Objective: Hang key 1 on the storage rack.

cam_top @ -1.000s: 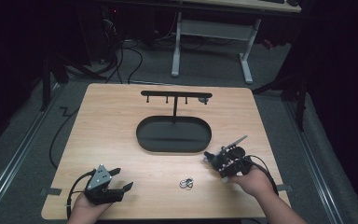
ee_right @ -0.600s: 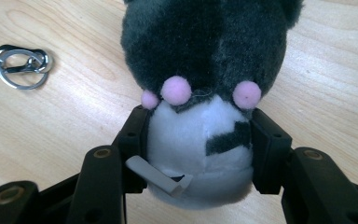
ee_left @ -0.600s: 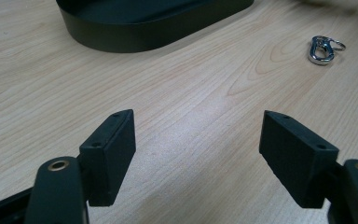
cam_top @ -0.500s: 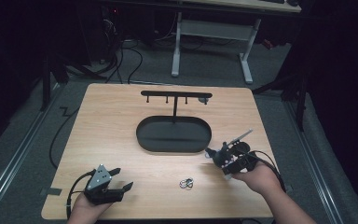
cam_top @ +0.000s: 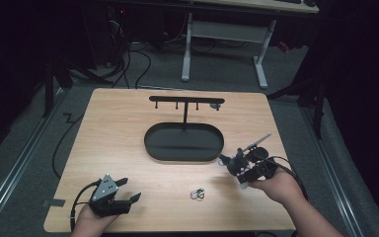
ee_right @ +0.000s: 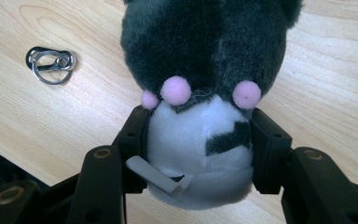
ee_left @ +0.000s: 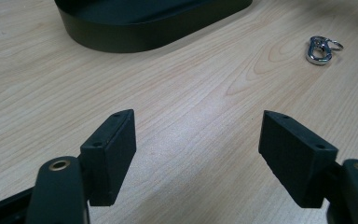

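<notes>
The right gripper (ee_right: 200, 135) is clamping a small grey-and-white plush toy (ee_right: 205, 84) by its white lower body, holding it above the wooden table (cam_top: 128, 138), just in front of the black oval tray (cam_top: 183, 142) with its hanger stand (cam_top: 186, 101). The left gripper (ee_left: 198, 149) is resting near the table's front edge with its jaws spread and nothing between them. The soft body is giving under the pads, so the toy could be squeezing out or tilting if the hand swings quickly. A metal clip with key ring (ee_right: 50, 61) is lying on the table apart from the toy, so hanging it may be failing. A grey tag (ee_right: 161, 179) is sticking out of the toy; no writing on it is readable.
</notes>
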The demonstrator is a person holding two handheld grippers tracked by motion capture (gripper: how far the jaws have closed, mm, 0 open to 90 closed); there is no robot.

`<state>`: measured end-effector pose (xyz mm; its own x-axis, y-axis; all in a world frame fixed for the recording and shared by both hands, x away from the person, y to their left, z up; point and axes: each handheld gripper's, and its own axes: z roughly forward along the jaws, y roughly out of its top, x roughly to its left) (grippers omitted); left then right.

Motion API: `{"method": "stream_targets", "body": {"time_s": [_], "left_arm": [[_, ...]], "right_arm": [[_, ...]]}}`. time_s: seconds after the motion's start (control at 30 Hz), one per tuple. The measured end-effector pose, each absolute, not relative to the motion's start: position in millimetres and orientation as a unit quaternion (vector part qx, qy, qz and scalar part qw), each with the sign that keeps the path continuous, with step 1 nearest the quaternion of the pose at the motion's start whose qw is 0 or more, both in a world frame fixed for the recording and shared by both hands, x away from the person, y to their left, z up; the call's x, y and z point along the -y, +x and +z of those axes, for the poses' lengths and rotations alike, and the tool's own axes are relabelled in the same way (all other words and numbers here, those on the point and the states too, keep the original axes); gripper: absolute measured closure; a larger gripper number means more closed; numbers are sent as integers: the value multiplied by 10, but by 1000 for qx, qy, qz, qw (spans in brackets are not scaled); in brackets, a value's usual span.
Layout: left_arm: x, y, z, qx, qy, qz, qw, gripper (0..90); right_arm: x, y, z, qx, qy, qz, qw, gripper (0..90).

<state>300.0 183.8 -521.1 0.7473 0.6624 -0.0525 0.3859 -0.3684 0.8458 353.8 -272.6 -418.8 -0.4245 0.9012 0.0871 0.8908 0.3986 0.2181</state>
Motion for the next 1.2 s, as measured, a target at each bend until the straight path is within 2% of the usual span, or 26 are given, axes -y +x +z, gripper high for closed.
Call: {"method": "stream_targets", "body": {"time_s": [0.73,1.2], "left_arm": [[-1851,3007,-5213,-323,813,148,462,281],[-1856,3008,-5217,-322,814,145,460,281]], "right_arm": [[2610,3854,-3668,-840,526,133,27,499],[2533,4151,-3348,-837,528,135,59,499]]}}
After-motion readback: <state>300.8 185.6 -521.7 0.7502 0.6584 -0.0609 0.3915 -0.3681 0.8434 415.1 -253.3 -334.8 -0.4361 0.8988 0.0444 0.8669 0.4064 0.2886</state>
